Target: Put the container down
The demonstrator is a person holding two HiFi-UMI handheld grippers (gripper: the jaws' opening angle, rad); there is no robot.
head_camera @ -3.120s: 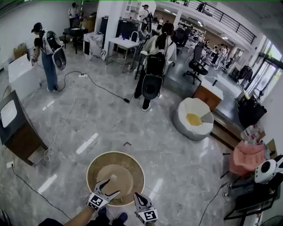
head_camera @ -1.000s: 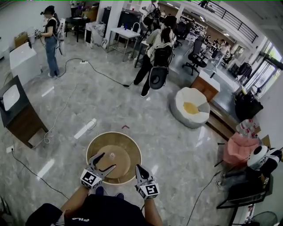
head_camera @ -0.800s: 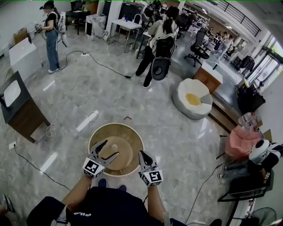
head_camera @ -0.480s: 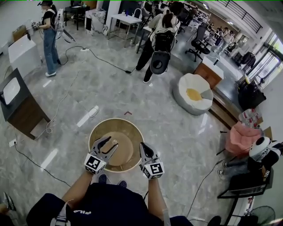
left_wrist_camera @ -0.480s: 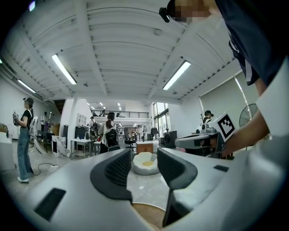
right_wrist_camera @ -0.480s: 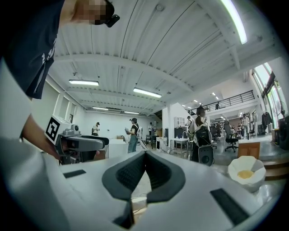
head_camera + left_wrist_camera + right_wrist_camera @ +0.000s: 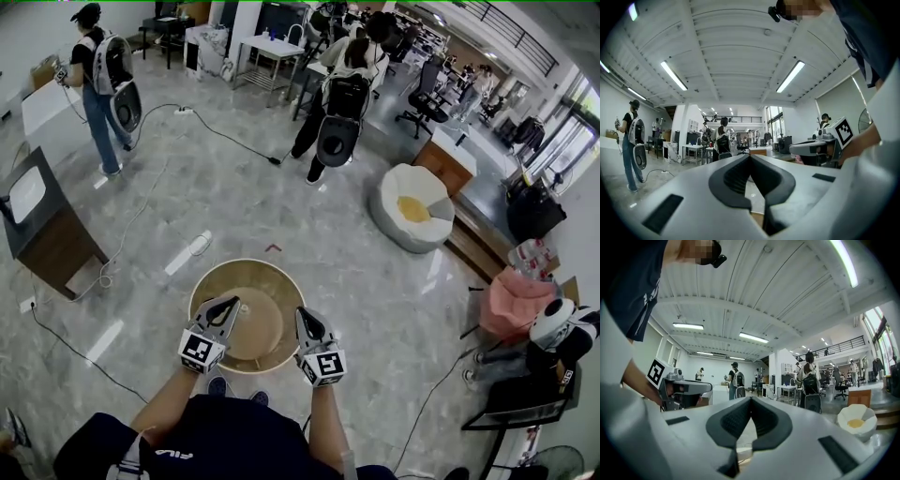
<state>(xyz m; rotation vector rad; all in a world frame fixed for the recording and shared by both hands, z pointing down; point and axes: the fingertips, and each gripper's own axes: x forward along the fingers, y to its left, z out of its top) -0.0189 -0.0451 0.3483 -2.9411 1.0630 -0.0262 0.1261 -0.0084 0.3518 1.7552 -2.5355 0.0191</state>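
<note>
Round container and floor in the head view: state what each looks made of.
Container: probably wood or bamboo. It is tan and matte, with a paler thin rim and no glare. It could also be pressed board, as any grain is too small to see.
Floor: polished stone or marble-look tile. Cloudy grey veining and bright streaks of reflected light point to a glossy finish.

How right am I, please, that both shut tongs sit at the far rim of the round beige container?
Only the rim is wrong: left tongs and right tongs are shut at the near rim of the container, as the head view shows.
</note>
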